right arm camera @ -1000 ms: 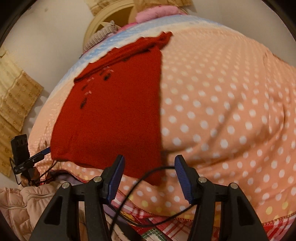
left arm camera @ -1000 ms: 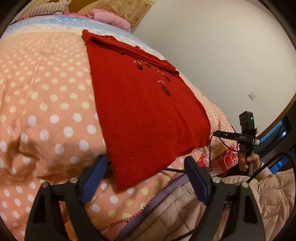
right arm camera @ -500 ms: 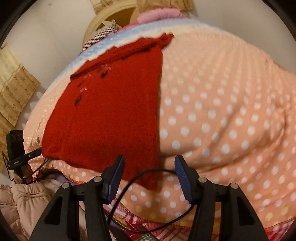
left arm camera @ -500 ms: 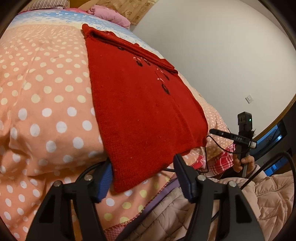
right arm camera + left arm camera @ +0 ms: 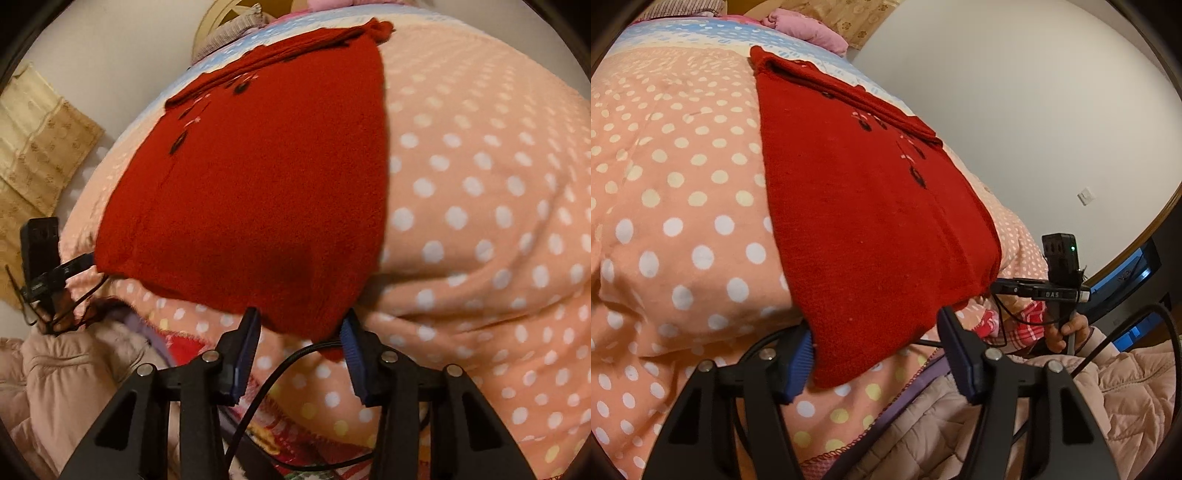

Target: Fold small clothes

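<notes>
A red knitted garment with small dark and pink marks lies flat on a peach polka-dot bedspread, its near hem hanging over the bed's edge. My left gripper is open, its jaws on either side of the hem's near corner. In the right wrist view the same garment fills the centre, and my right gripper is open with its jaws astride the other hem corner. Each gripper's far end shows in the other's view, at the hem's far corner.
A white wall runs along the bed's far side. Pink fabric and a beige patterned cloth lie near the head of the bed. The person's quilted pink jacket is close below. A black cable loops under the right gripper.
Both grippers have moved forward to the hem. The garment's near corners now sit between their open jaws. The garment itself has not shifted.
</notes>
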Demonstrator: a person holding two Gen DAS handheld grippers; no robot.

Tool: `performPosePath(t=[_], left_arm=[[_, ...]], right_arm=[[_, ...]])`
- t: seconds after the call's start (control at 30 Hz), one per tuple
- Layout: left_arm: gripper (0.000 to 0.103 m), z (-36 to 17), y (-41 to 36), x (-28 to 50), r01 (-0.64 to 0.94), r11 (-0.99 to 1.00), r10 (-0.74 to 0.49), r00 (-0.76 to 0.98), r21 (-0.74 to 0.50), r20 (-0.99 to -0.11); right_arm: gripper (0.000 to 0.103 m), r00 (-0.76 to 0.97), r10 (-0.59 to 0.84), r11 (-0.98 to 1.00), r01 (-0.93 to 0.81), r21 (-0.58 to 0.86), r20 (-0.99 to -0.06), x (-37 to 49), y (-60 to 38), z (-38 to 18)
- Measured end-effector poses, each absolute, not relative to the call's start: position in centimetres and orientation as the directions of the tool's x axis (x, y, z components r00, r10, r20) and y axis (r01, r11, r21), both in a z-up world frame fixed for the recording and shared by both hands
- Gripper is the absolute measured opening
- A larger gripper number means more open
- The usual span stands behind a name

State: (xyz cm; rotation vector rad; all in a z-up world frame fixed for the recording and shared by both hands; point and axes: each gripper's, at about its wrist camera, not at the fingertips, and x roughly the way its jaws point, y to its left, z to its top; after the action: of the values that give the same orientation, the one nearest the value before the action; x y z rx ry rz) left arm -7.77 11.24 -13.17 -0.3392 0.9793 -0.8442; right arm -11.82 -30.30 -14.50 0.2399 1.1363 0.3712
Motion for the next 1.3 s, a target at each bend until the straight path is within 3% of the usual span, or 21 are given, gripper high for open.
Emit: performPosePath(t=[0.13, 0.23, 0.3, 0.37, 0.4, 0.5, 0.67, 0.87, 1.07, 1.2, 1.23, 1.3], left_arm=[[0.061, -13.4, 11.5, -7.7, 0.467, 0.64, -0.761, 0.28, -0.61, -0.585], [0.043, -13.8, 11.8, -7.6, 0.45, 0.646, -0.759, 0.286, -0.617, -0.585], [0.021, -14.1, 11.9, -7.6, 0.444, 0.637, -0.767, 0.28, -0.63, -0.577], [0.017, -14.0, 12.0, -7.7, 0.453, 0.636, -0.768, 0.288, -0.625, -0.572], [0.015, -13.8, 11.9, -7.8, 0.462, 0.638, -0.766, 0.296, -0.616, -0.571], [0.013, -12.4, 11.9, -7.9, 0.487, 0.638, -0.767, 0.33, -0.597, -0.55], [0.012, -9.1, 11.7, -6.0, 0.521, 0.614, -0.787, 0.35, -0.593, -0.508], [0.012, -6.3, 10.4, -0.4, 0.51, 0.636, -0.769, 0.352, -0.579, -0.534], [0.012, -7.4, 10.1, 5.6, 0.417, 0.684, -0.729, 0.358, -0.599, -0.583], [0.013, -9.0, 10.3, 8.7, 0.33, 0.712, -0.702, 0.34, -0.62, -0.625], [0.014, -9.0, 10.6, 9.1, 0.317, 0.716, -0.698, 0.346, -0.622, -0.627], [0.032, -8.3, 12.0, 9.4, 0.306, 0.723, -0.689, 0.388, -0.619, -0.613]], right_arm=[[0.045, 0.394, 0.391, 0.918, -0.098, 0.385, -0.832, -11.6, -31.9, -14.7], [0.045, 0.432, 0.445, 0.876, -0.029, 0.481, -0.785, -11.5, -33.9, -15.0], [0.045, 0.44, 0.463, 0.863, -0.026, 0.505, -0.769, -11.4, -34.1, -15.2], [0.027, 0.428, 0.441, 0.885, -0.06, 0.462, -0.789, -11.3, -33.2, -15.1], [0.007, 0.415, 0.422, 0.9, -0.086, 0.427, -0.806, -11.4, -32.5, -15.1], [0.006, 0.416, 0.419, 0.905, -0.113, 0.411, -0.808, -11.3, -31.7, -14.5], [0.006, 0.451, 0.535, 0.832, -0.137, 0.538, -0.714, -10.8, -32.4, -11.6], [0.006, 0.53, 0.602, 0.761, -0.151, 0.631, -0.598, -7.3, -33.3, -7.8], [0.004, 0.639, 0.542, 0.728, -0.031, 0.685, -0.547, -1.8, -36.5, -6.8], [0.003, 0.663, 0.478, 0.733, 0.06, 0.677, -0.576, 1.3, -38.0, -8.0], [0.003, 0.662, 0.463, 0.738, 0.08, 0.67, -0.59, 2.0, -38.0, -8.4], [0.003, 0.654, 0.444, 0.745, 0.11, 0.658, -0.613, 2.7, -38.2, -9.4]])
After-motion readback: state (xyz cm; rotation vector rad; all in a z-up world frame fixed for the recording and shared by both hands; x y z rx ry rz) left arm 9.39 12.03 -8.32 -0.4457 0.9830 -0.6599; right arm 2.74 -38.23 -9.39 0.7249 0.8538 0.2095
